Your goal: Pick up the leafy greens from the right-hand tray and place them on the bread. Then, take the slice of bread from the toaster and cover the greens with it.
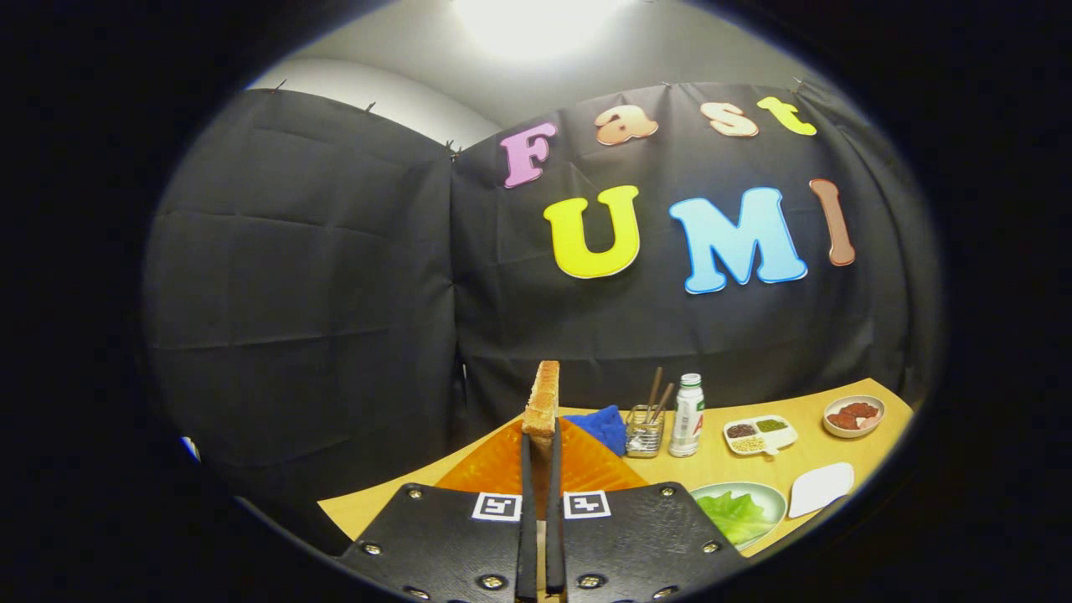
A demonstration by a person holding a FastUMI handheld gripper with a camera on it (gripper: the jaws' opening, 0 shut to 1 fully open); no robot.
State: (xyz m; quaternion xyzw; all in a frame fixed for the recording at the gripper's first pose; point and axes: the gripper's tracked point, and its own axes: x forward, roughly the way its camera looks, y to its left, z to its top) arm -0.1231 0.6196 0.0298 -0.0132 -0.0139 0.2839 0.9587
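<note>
Gripper (540,452): fingers nearly together, clamped on the lower edge of a bread slice (543,400). Slice stands on edge between the tips, raised above the table, thin side toward the camera, long axis vertical

Under and just beyond the fingers: orange mat (494,465) on the wooden table (729,469)

Right of the gripper, near: pale green plate (775,500) with greens (733,512) lying on it. Bread under the greens cannot be made out from here. White piece (821,488) just right of the plate

Farther back: blue cloth (605,427), wire holder with sticks (645,431), bottle (688,416), divided dish (760,435), bowl of red food (852,415)

Judgement: greens step looks done; slice in hand is the cover. Target lies to the right of the fingers and lower. Slice is upright, greens lie flat, so the next move calls for a shift right and a turn of the slice to flat before lowering. Risk: an edge-on pinch may slip during the turn
</note>
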